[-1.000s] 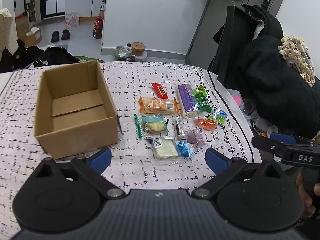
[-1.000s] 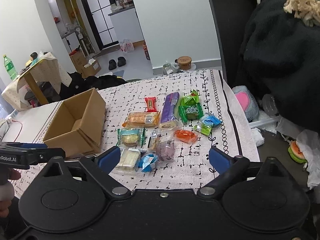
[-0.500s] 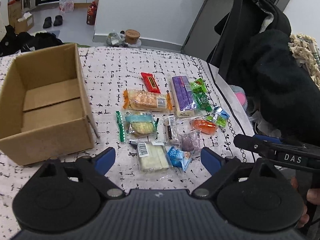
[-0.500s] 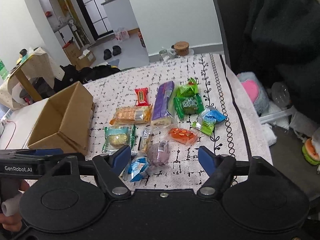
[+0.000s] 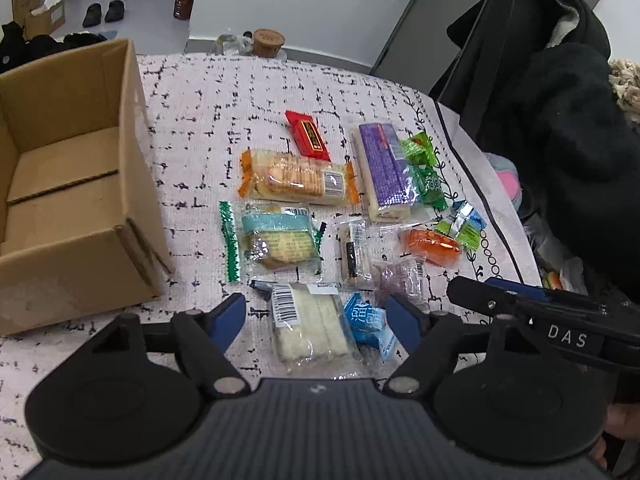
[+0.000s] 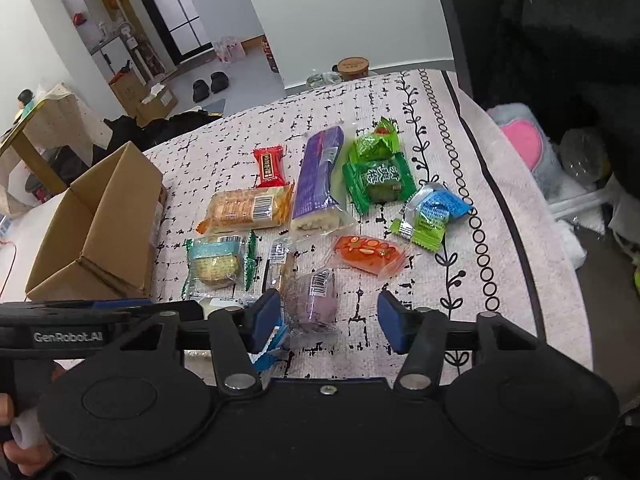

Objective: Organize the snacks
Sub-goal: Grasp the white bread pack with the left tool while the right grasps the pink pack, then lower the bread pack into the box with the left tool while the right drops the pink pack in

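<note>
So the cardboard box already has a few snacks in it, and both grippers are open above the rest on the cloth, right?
Not quite: the cardboard box is empty, as the left wrist view shows. The left gripper and right gripper are indeed open above the snacks on the cloth.

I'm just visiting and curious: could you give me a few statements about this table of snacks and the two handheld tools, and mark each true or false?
1. The brown cardboard box already holds several snacks. False: its inside shows only bare cardboard.
2. The left gripper is open, its blue fingers on either side of the clear packet of white bars. True.
3. The right gripper is clamped on the orange snack packet. False: it is open, and that packet lies beyond it on the cloth.
4. The small red wrapped bar lies outside the box. True.
5. The long purple package stands upright. False: it lies flat.
</note>
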Available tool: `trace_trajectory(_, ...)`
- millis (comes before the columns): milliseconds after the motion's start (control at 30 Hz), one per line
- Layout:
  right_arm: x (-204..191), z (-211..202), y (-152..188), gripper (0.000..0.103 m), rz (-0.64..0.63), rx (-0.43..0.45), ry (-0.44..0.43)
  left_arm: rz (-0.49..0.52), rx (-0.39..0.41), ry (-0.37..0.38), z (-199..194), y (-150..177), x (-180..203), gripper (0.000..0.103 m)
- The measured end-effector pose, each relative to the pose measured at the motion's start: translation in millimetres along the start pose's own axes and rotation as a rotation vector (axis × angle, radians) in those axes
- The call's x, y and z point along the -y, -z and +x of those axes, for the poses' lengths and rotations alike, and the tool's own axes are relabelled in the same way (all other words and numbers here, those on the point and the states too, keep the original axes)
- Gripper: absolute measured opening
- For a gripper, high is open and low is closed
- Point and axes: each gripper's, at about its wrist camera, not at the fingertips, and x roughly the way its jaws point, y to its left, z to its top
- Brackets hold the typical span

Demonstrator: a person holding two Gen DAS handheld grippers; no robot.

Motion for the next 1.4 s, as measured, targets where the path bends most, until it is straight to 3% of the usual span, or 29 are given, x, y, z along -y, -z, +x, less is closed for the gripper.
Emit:
trace_trajectory(333, 6.5, 23.3, 6.8, 0.044, 0.021, -0.037, -0.005, 0.031, -0.046, -0.028, 34.4, 1.5, 1.0, 0.075)
trace_trajectory(600, 2.3, 36.4, 5.8, 0.044, 0.004, -0.040, -0.032, 0.022, -0.076, -0.041, 47.9, 9.7, -3.5, 0.068)
trace_trajectory(733, -4.1, 41.5, 4.4, 0.044, -0.016, -0.037, -0.025, 0.011, -0.081, -0.044, 46.4, 9.2, -4.5, 0.048)
trace_trajectory(800, -8.0, 44.0, 4.9, 0.044, -0.030, -0.038, -0.005, 0.012, -0.083, -0.036, 44.2, 9.0, -4.9, 0.047)
trace_trajectory(1067, -21.6, 50.3, 6.9, 0.044, -0.059, -0.040, 0.017, 0.001, -0.043, -0.025, 28.8, 5.6, -9.2, 0.046)
trace_trajectory(1133, -22.6, 53.7, 8.0, 0.035, -0.065, -0.043, 0.033, 0.004, -0.032, -0.021, 23.8, 5.4, -9.5, 0.046)
trace_trajectory(1400, -34.4, 46.8, 4.7, 0.029, -0.073, -0.018, 0.040, 0.014, 0.036, -0.004, 0.9, -2.4, -9.9, 0.045)
